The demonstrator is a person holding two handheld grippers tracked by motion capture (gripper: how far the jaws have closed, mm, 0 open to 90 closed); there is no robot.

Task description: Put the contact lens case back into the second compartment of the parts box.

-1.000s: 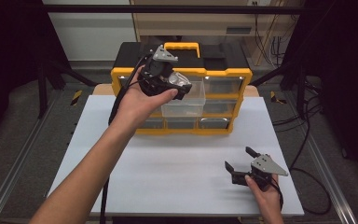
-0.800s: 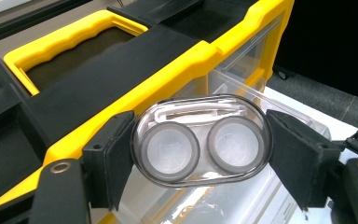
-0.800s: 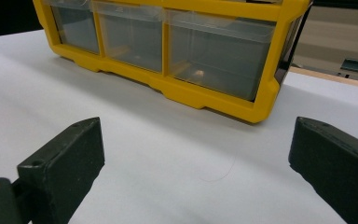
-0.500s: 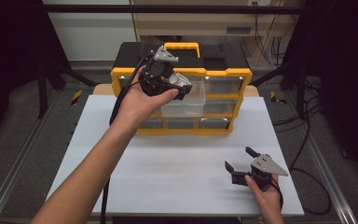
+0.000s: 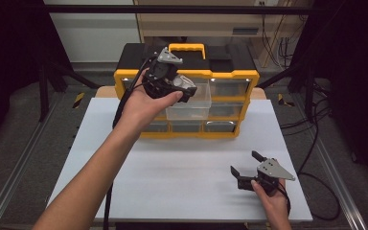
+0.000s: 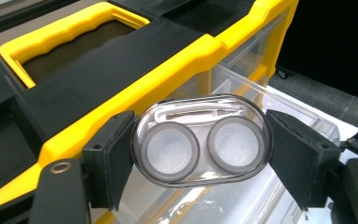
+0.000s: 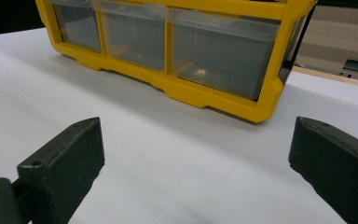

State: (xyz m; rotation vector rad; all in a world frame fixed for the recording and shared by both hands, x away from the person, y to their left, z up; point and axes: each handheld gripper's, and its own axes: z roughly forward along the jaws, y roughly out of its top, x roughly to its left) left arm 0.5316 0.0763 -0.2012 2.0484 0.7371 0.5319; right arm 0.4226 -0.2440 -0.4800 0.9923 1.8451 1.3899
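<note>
Contact-lens case [image 6: 199, 140] sits clamped in the left gripper [image 6: 199, 161] above the pulled-out drawer [image 5: 190, 101]; right gripper [image 5: 247, 163], at five o'clock, gapes.

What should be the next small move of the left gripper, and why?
Probably lower the clear lens case into the pulled-out drawer, then open. The left gripper holds the case just above that drawer; the right gripper rests open on the table.

Glossy clear plastic lens case [image 6: 200, 140] (two ribbed caps), glossy yellow plastic organizer [image 5: 188, 96], matt white table [image 5: 172, 167].
</note>
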